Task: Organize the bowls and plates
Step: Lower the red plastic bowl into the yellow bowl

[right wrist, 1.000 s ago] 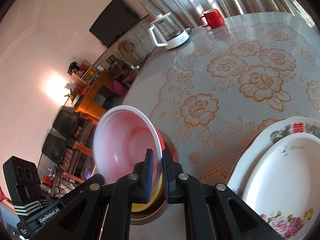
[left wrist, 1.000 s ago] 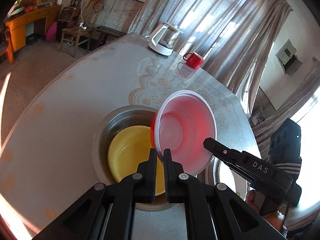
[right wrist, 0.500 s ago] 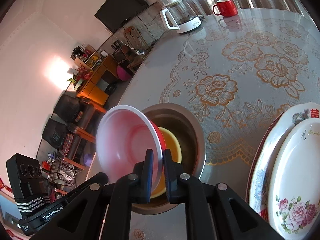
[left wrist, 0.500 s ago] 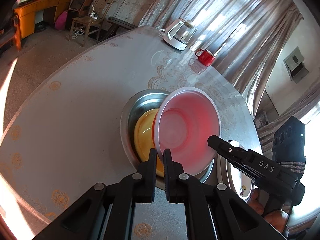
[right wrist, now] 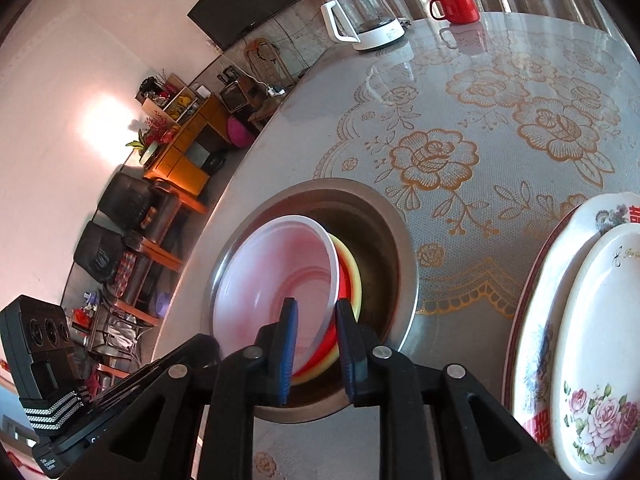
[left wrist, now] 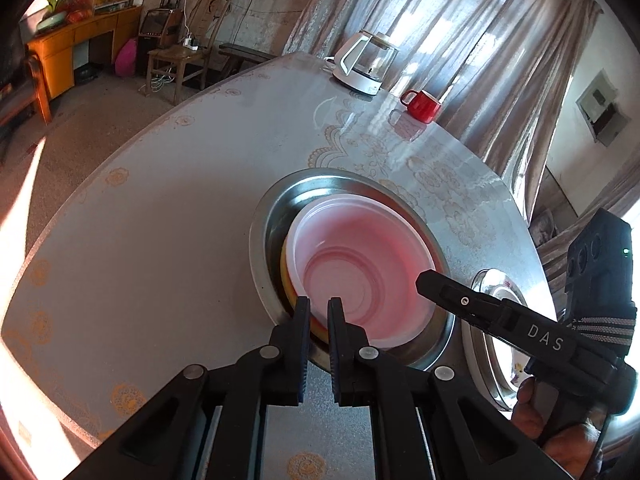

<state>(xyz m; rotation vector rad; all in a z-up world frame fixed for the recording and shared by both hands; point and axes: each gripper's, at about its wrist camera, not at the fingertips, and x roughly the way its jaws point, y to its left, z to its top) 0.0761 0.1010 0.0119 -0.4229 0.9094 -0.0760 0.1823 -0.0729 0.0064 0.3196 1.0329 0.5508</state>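
Note:
A red bowl with a pale inside (left wrist: 360,272) (right wrist: 276,276) lies in a yellow bowl (right wrist: 354,276), which sits in a steel basin (left wrist: 260,248) (right wrist: 400,240) on the table. My left gripper (left wrist: 318,316) is shut on the red bowl's near rim. At the bowl's other side, my right gripper (right wrist: 316,320) has its jaws opening; the rim stands between them with the pads off it. The left wrist view shows the right gripper (left wrist: 424,280) from the side, held by a hand.
Right of the basin, a white flowered plate (right wrist: 600,320) lies on a larger patterned plate (right wrist: 536,320). At the table's far side stand a glass kettle (left wrist: 366,66) (right wrist: 364,12) and a red mug (left wrist: 422,104) (right wrist: 458,6). The table edge curves along the left.
The red bowl came down from a tilted hold above the basin and now rests in the yellow bowl. The right gripper's jaws have parted from its rim; the left stays shut.

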